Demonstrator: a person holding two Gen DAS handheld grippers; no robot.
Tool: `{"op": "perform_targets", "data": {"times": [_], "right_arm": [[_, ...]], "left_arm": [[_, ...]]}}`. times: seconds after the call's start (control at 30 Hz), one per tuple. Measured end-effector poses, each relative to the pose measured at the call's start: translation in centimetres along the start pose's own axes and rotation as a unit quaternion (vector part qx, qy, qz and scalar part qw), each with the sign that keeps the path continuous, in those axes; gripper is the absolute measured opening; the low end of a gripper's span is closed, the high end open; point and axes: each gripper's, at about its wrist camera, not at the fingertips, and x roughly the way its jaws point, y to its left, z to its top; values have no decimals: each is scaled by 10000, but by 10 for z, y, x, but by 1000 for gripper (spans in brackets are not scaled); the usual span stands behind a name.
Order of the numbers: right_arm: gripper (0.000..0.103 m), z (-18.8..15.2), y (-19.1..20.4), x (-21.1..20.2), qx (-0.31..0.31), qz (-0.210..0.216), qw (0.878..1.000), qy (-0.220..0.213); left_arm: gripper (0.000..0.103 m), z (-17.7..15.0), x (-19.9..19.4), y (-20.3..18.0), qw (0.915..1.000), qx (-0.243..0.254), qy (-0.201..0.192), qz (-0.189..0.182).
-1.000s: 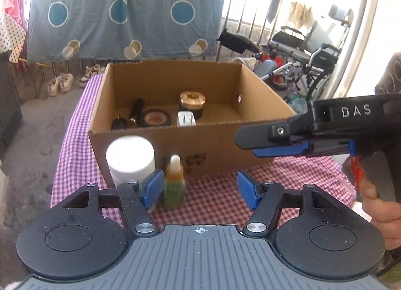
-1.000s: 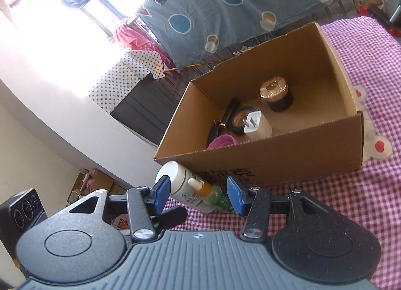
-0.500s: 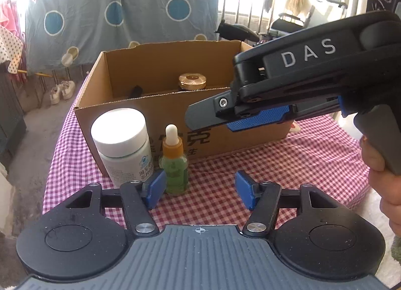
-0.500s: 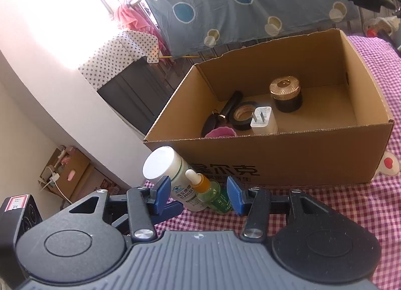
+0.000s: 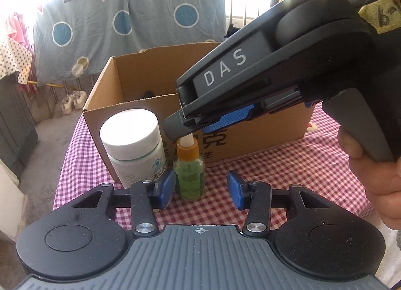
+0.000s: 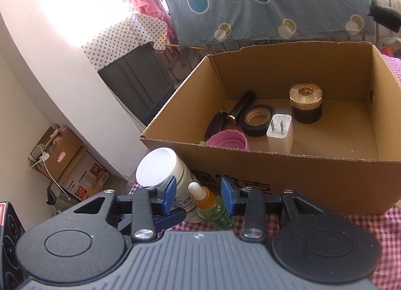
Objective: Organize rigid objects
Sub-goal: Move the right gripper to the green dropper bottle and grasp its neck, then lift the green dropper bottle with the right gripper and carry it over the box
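Checked pink-and-white cloth (image 5: 288, 164) covers the desk, and a patterned blue sheet (image 6: 263, 1) hangs behind it. On the cloth stands an open cardboard box (image 6: 300, 184) holding a roll of black tape (image 6: 257, 120), a white plug adapter (image 6: 279, 132), a dark jar with a gold lid (image 6: 305, 104), a black tube (image 6: 241, 108) and a pink cup (image 6: 229, 139). Just in front of the box stand a white-capped pill bottle (image 5: 135, 144) and, beside it, a small green dropper bottle (image 5: 189, 172). The left hand-held gripper (image 5: 200, 187) is spread open, its left pad close beside the dropper bottle. The right hand-held gripper (image 6: 196, 196) comes from above, also spread open, with the dropper bottle's neck between its pads, not clamped
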Motion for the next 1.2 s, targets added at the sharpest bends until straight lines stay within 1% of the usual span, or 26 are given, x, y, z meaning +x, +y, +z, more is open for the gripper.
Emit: {"op": "perform_targets", "data": {"times": [0.1,0.23,0.3,0.43,0.5,0.6,0.93,1.03,1.2], "right_arm": [[25,-2,-3,6,23,8,10000,72],[23,-3,-6,5,76,134,9999,68],[23,-4,-7,4,77,161,9998,70],[23,-4,-10,0,145,187,9997,64],[23,-4,-12,-1,195,180,9996,52],[23,-5,-18,-6,285,140,9995,40],[23,-19,-48,-35,720,-48,9974,-66],[23,-21,-53,-38,797,-15,9968,-80],[23,-20,-56,-36,864,60,9962,-95]], "left_arm": [[44,-1,4,0,10000,11,10,81],[44,0,11,-6,9994,73,-23,341],[43,0,17,-11,9989,56,44,461],[43,-1,21,-19,9983,81,32,577],[43,1,20,-18,9988,17,15,486],[43,2,19,-12,9996,-182,11,198],[43,6,14,-29,9986,-231,22,-467],[43,5,18,-34,9991,-82,-12,-427],[41,4,37,-35,9994,109,176,-273]]}}
